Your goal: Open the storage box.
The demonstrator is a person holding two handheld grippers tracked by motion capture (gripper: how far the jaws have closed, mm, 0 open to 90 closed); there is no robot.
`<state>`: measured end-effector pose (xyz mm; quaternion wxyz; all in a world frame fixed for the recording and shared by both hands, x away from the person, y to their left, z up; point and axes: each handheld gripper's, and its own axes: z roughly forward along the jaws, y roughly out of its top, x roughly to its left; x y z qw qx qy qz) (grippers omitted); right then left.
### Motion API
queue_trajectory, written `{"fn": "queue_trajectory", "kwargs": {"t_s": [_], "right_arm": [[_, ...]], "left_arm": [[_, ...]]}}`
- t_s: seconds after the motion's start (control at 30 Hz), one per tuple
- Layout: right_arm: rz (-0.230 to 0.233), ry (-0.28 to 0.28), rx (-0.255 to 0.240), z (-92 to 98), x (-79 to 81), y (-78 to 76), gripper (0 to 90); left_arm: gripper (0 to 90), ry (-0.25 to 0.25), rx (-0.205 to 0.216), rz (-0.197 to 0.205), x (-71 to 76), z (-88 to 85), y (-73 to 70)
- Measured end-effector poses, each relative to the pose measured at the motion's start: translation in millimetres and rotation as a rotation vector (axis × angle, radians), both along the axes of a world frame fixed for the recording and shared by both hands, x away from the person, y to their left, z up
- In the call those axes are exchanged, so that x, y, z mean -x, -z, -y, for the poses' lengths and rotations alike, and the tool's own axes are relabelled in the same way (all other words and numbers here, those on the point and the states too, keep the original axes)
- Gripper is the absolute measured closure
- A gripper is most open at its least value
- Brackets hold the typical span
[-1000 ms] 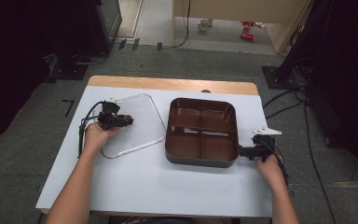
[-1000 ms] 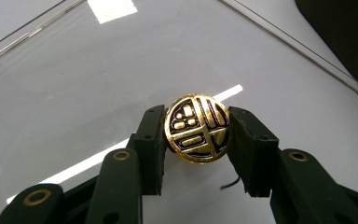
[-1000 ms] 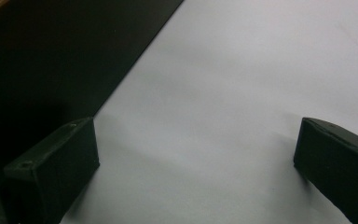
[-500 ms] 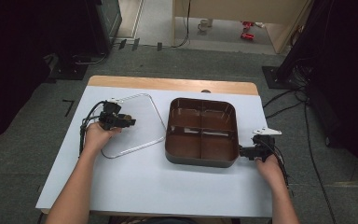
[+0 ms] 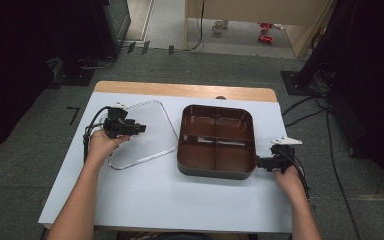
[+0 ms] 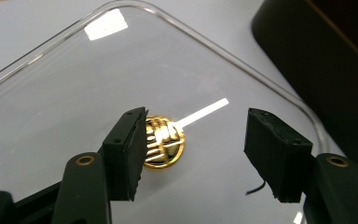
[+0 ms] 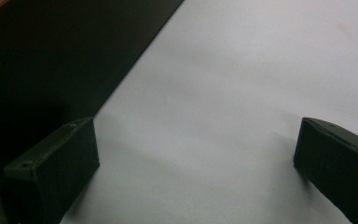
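Clear lid (image 5: 142, 134) lying flat on the white table (image 5: 170, 200), near its left edge and toward the far side, turned askew so the corners point roughly toward the table's edges and the rounded-square outline reads as a diamond; long axis running from the near-left corner up toward the far-right, though the sides look close to equal. Gold round knob (image 6: 164, 142) at the lid's middle, facing up.

Left gripper (image 5: 139, 128) held above the lid's far-left part, pointing right across it toward the tray. Jaws have just been opening and now stand partly apart, nothing clamped: in the left gripper view (image 6: 196, 154) the gold knob sits just beside the inner face of the left-hand jaw, half hidden behind it, with a wide gap to the other jaw. Cannot tell whether that jaw touches the knob. Lid rim (image 6: 242, 51) curving past ahead of the jaws, dark tray wall beyond it.

Brown four-compartment tray (image 5: 217, 141) resting at the table's middle, toward the right, just beside the lid's right corner.

Right gripper (image 5: 259, 162) low at the tray's near-right corner, pointing left at its wall. Jaws wide apart in the right gripper view (image 7: 196, 172), bare white table between them, gripping nothing; tray's dark side (image 7: 51, 56) just beyond the left-hand jaw
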<state>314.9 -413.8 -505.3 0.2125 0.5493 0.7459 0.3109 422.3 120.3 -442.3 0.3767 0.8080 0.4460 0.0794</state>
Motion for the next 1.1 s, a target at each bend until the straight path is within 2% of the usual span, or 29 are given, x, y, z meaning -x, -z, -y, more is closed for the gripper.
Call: {"fn": "queue_trajectory", "kwargs": {"t_s": [0.03, 0.13, 0.23, 0.3, 0.4, 0.47, 0.67, 1.1], "right_arm": [[0.0, 0.0, 0.0, 0.0, 0.0, 0.0, 0.0], [0.0, 0.0, 0.0, 0.0, 0.0, 0.0, 0.0], [0.0, 0.0, 0.0, -0.1, 0.1, 0.0, 0.0], [0.001, 0.0, 0.001, -0.1, 0.1, 0.0, 0.0], [0.001, 0.0, 0.001, -0.1, 0.1, 0.0, 0.0], [0.001, 0.0, 0.001, -0.1, 0.1, 0.0, 0.0], [0.0, 0.0, 0.001, -0.1, 0.0, 0.0, 0.0], [0.001, 0.0, 0.001, -0.1, 0.1, 0.0, 0.0]], "left_arm": [[38.9, 0.0, 0.0, 0.0, 0.0, 0.0, 0.0], [37.9, 0.048, -0.006, 0.035, 10.3, 8.3, -9.4], [37.0, 0.065, 0.015, 0.054, 16.7, 13.1, -14.3], [36.0, 0.064, 0.022, 0.058, 18.3, 14.5, -15.3], [36.0, 0.089, 0.018, 0.075, 26.1, 21.2, -18.4], [35.0, 0.105, 0.011, 0.068, 28.6, 24.1, -18.9], [32.4, 0.131, 0.021, 0.072, 38.5, 30.9, -16.7], [27.7, 0.203, 0.001, 0.094, 62.3, 49.3, -4.6]]}}
